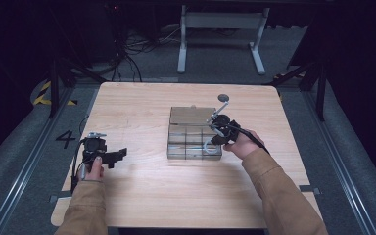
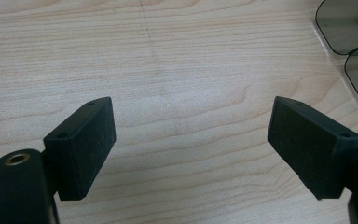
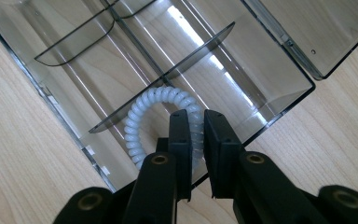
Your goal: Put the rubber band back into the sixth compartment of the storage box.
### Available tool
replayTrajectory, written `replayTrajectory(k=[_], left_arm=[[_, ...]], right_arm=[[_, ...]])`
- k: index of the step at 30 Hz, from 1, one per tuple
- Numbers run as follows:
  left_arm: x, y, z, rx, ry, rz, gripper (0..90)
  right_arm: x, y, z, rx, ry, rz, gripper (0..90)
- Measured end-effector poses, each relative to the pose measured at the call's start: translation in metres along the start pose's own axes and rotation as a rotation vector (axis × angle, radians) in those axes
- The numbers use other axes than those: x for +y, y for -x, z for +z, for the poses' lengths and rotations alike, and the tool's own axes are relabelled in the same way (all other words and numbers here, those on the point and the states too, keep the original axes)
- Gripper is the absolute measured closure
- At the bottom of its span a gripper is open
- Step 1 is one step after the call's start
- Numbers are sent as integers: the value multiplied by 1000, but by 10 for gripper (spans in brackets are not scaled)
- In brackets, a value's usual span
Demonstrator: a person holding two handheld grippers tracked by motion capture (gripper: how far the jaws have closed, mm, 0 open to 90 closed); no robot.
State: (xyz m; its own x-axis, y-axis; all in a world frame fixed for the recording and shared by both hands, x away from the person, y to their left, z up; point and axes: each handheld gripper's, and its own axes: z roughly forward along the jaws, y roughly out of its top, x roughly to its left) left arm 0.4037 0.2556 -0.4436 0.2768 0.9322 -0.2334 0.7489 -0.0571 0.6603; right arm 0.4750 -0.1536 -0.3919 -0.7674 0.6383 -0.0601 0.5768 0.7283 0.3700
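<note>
Tan sleeves come in from the near edge of the pale wooden table [image 1: 142, 196], each hand holding a black two-jaw gripper. At the near left the left gripper [image 2: 191, 140] hovers low over bare wood, its jaws spread wide with nothing between them. Toward the table's middle stands a clear smoked-plastic organiser box [image 1: 192, 142] with divider walls and its hinged lid [image 1: 192, 115] laid open on the far side. A white coiled cord [image 3: 142, 121] curls in the compartment at the box's near right corner. The right gripper [image 3: 196, 128] reaches into that corner with its jaws drawn narrow, pinching one end of the coil between them. On the grey floor left of the table a painted "4" [image 1: 66, 139] can be read.
</note>
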Motion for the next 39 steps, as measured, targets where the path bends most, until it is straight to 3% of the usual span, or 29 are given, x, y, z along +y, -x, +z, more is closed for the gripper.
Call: replayTrajectory(k=[39], left_arm=[[0,0,0,-1,-5,0,159]], right_arm=[[-3,-7,16,16,-53,-23,810]])
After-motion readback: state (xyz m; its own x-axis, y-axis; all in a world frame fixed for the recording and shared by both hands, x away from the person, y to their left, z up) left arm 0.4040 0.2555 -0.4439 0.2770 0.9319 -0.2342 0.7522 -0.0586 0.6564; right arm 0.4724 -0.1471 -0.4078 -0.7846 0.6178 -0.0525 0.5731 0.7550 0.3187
